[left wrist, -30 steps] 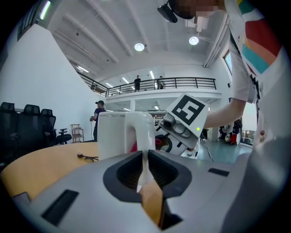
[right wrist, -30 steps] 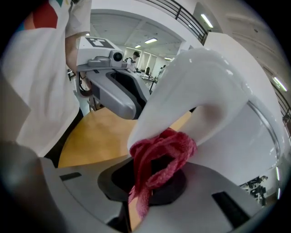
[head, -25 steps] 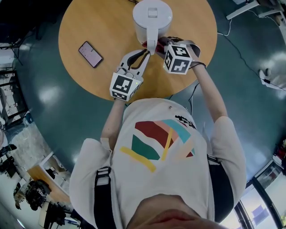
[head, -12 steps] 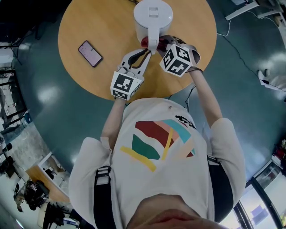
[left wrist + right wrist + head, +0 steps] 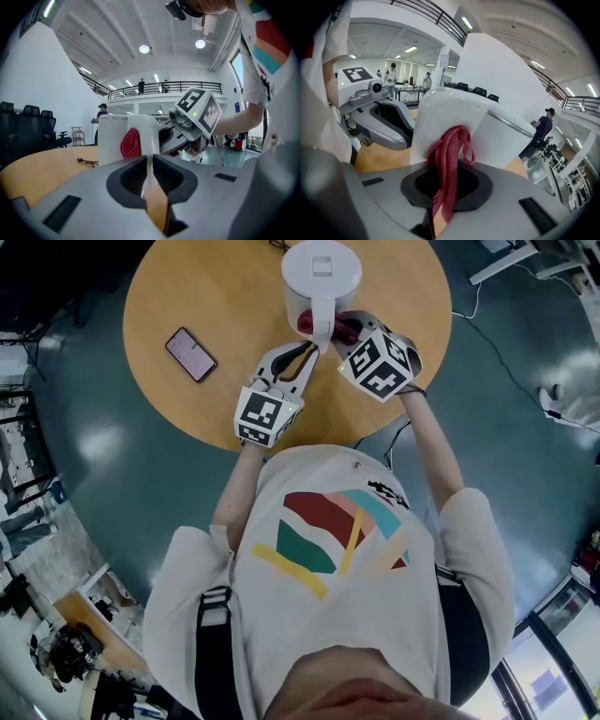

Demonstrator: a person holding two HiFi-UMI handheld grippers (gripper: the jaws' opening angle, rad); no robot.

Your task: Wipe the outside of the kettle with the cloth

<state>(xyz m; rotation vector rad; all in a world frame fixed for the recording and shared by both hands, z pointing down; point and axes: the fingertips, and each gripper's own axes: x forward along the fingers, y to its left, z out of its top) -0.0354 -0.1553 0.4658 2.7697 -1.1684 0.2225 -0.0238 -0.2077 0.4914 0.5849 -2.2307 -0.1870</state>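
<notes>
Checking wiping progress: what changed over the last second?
The right gripper, clamping the cloth, rolled and slid slightly up the kettle beside its handle. The left gripper stayed shut on the handle; kettle and phone did not move.

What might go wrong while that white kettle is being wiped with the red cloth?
The right gripper pinches only a narrow fold of the cloth; rubbing may tug it free. The left gripper steadies the kettle by its handle alone, so a hard push might slide or tip it. The grippers sit close together and might bump.
</notes>
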